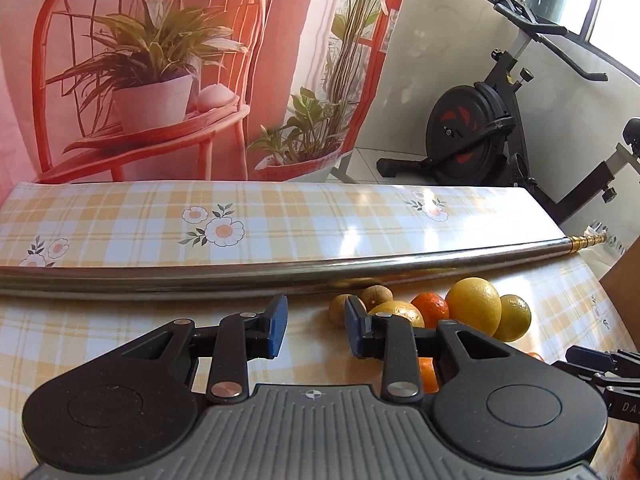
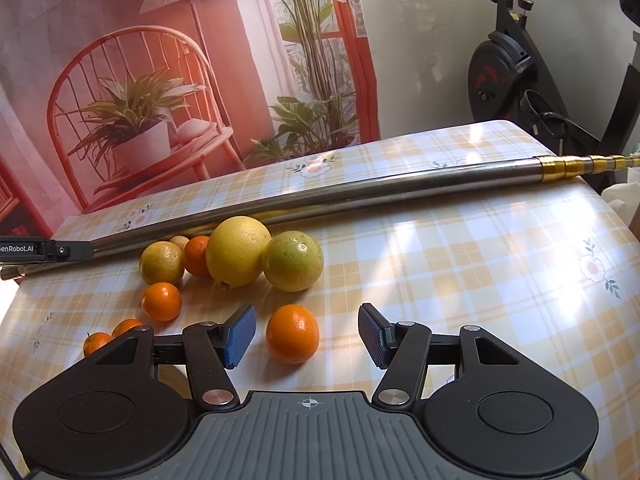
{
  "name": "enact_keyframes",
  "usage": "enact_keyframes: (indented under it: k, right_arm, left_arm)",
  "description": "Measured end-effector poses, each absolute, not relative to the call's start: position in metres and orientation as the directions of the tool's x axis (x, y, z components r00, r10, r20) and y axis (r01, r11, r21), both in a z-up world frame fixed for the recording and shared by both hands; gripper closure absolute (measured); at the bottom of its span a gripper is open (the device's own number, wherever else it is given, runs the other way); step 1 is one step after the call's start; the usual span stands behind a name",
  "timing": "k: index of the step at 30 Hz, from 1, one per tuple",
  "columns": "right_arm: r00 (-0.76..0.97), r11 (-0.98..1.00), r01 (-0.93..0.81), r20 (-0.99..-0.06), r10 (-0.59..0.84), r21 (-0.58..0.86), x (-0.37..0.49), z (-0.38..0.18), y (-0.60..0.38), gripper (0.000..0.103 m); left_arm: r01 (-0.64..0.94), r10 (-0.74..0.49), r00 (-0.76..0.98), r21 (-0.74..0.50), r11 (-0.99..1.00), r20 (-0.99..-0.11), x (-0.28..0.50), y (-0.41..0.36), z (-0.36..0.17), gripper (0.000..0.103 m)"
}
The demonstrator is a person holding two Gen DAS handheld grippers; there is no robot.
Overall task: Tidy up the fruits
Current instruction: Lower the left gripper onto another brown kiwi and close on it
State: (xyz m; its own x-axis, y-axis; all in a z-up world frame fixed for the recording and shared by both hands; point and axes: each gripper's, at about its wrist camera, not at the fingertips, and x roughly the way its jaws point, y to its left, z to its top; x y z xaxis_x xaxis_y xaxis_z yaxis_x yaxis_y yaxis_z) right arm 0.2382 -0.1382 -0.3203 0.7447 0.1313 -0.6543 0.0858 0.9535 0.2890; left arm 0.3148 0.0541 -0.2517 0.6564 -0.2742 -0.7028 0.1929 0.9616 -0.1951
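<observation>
Several citrus fruits lie in a cluster on the plaid tablecloth (image 2: 480, 280). A large yellow citrus (image 2: 238, 251) touches a green-yellow one (image 2: 292, 261); a smaller yellow one (image 2: 162, 262) and a mandarin (image 2: 197, 255) sit to their left. An orange (image 2: 292, 334) rests between the fingers of my right gripper (image 2: 306, 332), which is open with gaps on both sides. My left gripper (image 1: 316, 322) is open and empty, left of the cluster. Its right finger hides part of a yellow-orange fruit (image 1: 400, 310) beside the large yellow citrus (image 1: 474, 306).
A long metal pole (image 2: 360, 192) with a gold tip lies across the table behind the fruit. A printed backdrop (image 1: 160, 80) hangs at the far edge. An exercise bike (image 1: 472, 132) stands at the back right. Small oranges (image 2: 97, 342) lie at the near left.
</observation>
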Motion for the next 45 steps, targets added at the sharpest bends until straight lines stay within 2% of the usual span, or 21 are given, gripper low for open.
enact_keyframes:
  k: [4,6,14,22,30,37,45]
  right_arm:
    - [0.747,0.952,0.082,-0.650,0.138,0.296,0.239,-0.321,-0.138,0.049]
    - [0.748,0.951,0.083,-0.649,0.138,0.298,0.239,-0.321,-0.139,0.049]
    - [0.746,0.954,0.081,-0.652,0.134,0.289,0.240,-0.322,-0.142,0.049]
    - [0.742,0.954,0.083,-0.656,0.134,0.290,0.242,-0.325,-0.143,0.049]
    - [0.748,0.951,0.084,-0.650,0.138,0.298,0.242,-0.324,-0.144,0.049]
    - [0.750,0.949,0.087,-0.647,0.138,0.303,0.242,-0.326,-0.146,0.049]
    - [0.745,0.950,0.086,-0.652,0.138,0.300,0.241,-0.327,-0.145,0.049]
  left_arm:
    - [0.204,-0.316,0.650,-0.243,0.948,-0.691,0.326,0.048,-0.264,0.071]
    - [0.192,-0.325,0.641,-0.264,0.945,-0.696,0.332,0.046,-0.271,0.076]
    - [0.126,-0.359,0.586,-0.356,0.926,-0.726,0.353,0.049,-0.290,0.076]
    - [0.121,-0.368,0.581,-0.370,0.921,-0.726,0.352,0.054,-0.294,0.076]
    - [0.155,-0.298,0.589,-0.256,0.954,-0.752,0.326,0.074,-0.287,0.076]
    - [0.166,-0.362,0.618,-0.334,0.928,-0.698,0.324,0.078,-0.277,0.076]
    - [0.108,-0.392,0.598,-0.415,0.904,-0.699,0.342,0.058,-0.293,0.076]
